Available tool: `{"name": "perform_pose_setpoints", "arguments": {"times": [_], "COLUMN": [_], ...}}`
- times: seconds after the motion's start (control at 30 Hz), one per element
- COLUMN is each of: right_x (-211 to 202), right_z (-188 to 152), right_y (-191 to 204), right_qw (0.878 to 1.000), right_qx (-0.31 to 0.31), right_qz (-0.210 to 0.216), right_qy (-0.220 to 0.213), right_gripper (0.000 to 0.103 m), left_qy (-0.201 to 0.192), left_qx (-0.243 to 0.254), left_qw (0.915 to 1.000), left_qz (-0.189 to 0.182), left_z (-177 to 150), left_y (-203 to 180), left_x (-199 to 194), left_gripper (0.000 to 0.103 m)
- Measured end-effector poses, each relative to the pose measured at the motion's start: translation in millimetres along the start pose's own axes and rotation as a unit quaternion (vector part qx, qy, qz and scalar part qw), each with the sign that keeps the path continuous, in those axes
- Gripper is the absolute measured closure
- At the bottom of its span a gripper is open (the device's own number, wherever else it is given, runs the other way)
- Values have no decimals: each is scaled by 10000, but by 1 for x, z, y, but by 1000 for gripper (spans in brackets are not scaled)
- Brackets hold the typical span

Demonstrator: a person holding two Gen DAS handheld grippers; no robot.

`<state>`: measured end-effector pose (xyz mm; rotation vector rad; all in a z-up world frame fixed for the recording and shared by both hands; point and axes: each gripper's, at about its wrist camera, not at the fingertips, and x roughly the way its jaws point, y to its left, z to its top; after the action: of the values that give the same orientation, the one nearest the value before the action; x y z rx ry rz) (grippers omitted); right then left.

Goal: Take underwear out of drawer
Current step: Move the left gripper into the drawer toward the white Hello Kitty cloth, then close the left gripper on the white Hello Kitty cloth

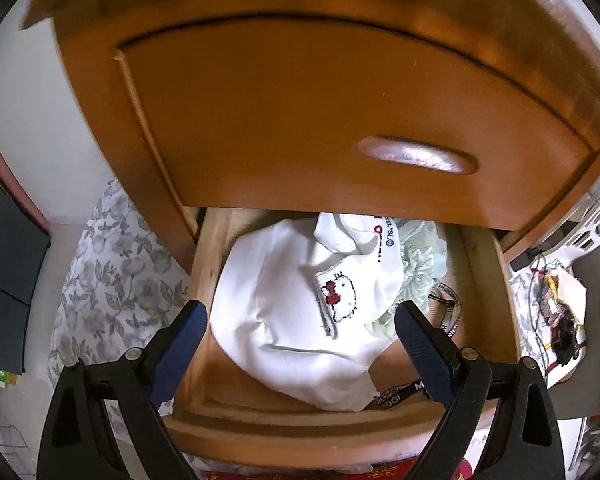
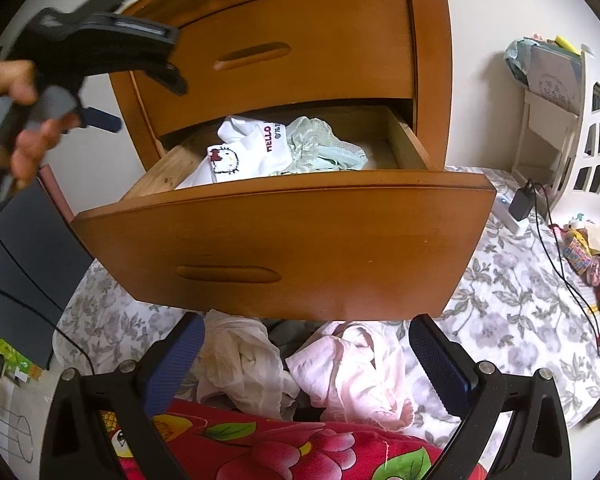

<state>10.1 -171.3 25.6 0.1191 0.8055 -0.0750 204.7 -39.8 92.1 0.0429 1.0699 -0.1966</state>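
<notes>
With the drawer [image 2: 284,240] pulled out, the reach is in hand: the left gripper [image 1: 300,344] is held wide above the white underwear [image 1: 300,320] lying between its fingers, so lowering and closing is called for, while the right gripper [image 2: 306,364] is kept wide below the drawer front.

Drawers [image 2: 284,236]: two in the wooden cabinet, the lower one pulled out, the upper one [image 2: 276,52] closed.
Recessed handles: two, one per drawer front.
White garments with a cat patch [image 1: 300,308]: one, in the open drawer.
Pale green lace garments [image 2: 324,148]: one, beside the white one.
Grippers: two, the left gripper [image 1: 300,344] and the right gripper [image 2: 306,360].
Blue fingers per gripper: two.
Pale garments on the floral cover below the drawer [image 2: 300,372]: at least two; exact count cannot be told.
</notes>
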Motion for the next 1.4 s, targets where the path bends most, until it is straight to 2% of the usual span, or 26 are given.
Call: {"name": "perform_pose_setpoints", "arguments": {"times": [0.13,0.23,0.37,0.47,0.63,0.7,0.9,1.03,1.17,1.3,1.4], "right_x": [1,1,2,2,3,3,4,6,7,7,7], "right_z": [0,1,1,1,1,1,1,1,1,1,0], "right_y": [0,-1,-1,-1,-3,-4,-5,-6,-5,-5,-5], "right_qw": [10000,10000,10000,9999,9998,9998,9996,9995,9995,9995,9995], "right_qx": [9,19,25,43,86,106,143,167,164,151,152], "right_qz": [43,57,71,90,133,156,206,226,218,201,195], "right_qy": [24,33,42,50,73,87,129,151,167,170,172], "right_gripper": [0,0,0,0,0,0,0,0,0,0,0], "left_qy": [174,335,479,589,725,762,851,844,691,545,488], "left_qx": [98,87,11,-30,-152,-222,-306,-244,-62,-19,35], "left_qw": [9997,9994,9988,9982,9971,9967,9957,9957,9970,9983,9988], "left_qz": [114,92,120,125,182,185,198,295,333,216,3], "left_z": [5,7,9,10,12,14,19,20,19,16,13], "left_y": [-12,-19,-25,-28,-26,-23,-18,-20,-29,-31,-34], "left_x": [21,36,53,66,84,90,105,109,102,95,89], "left_gripper": [9,20,22,28,35,42,48,53,66,80,84]}}
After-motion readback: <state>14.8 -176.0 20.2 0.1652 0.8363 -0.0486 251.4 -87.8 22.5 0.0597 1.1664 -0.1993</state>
